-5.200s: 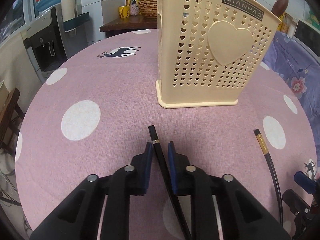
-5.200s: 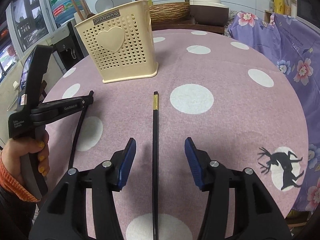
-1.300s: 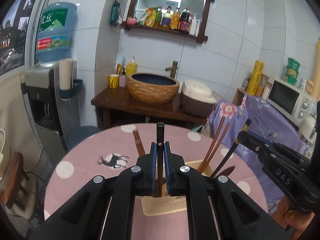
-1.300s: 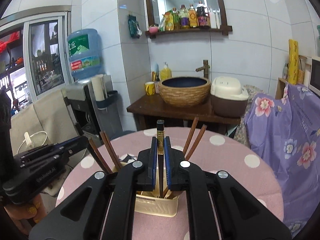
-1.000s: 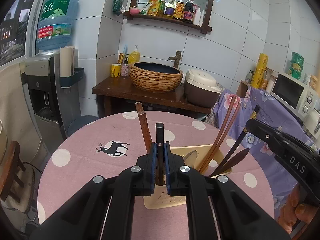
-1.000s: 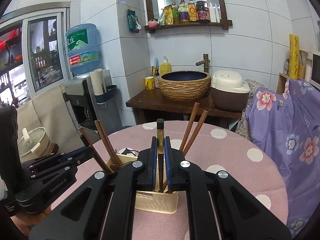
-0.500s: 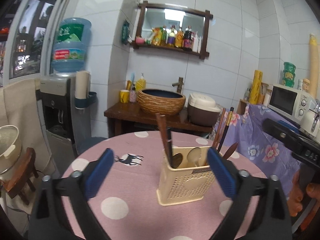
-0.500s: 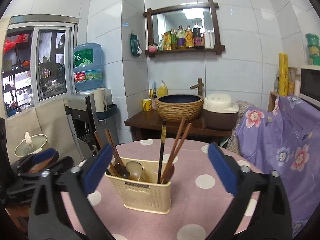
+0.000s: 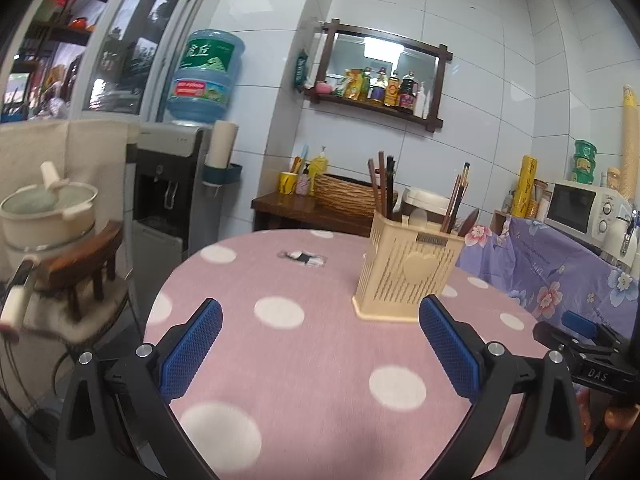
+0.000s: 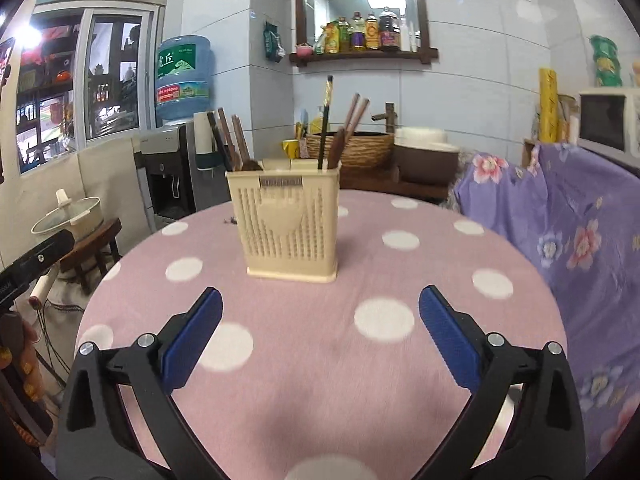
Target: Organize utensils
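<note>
A cream perforated utensil holder (image 9: 408, 272) (image 10: 289, 226) with a heart on its face stands on the pink polka-dot round table (image 9: 320, 360) (image 10: 320, 340). Brown chopsticks (image 10: 230, 140), a wooden spoon and a black chopstick with a gold band (image 10: 326, 120) stick up out of it. In the left wrist view a black chopstick (image 9: 390, 184) stands among the brown ones. My left gripper (image 9: 320, 340) is open and empty, well short of the holder. My right gripper (image 10: 320, 336) is also open and empty, facing the holder from the near side.
A purple floral cloth (image 10: 580, 220) covers furniture right of the table. A water dispenser (image 9: 168, 200), a stool with a pot (image 9: 76, 256) and a wooden counter with a woven basin (image 10: 352, 148) stand behind. The right gripper's body (image 9: 588, 344) shows at the left wrist view's right edge.
Both grippers were shut on black chopsticks above the holder, then opened and left them standing in it. Both have since pulled back and sunk toward the table.
</note>
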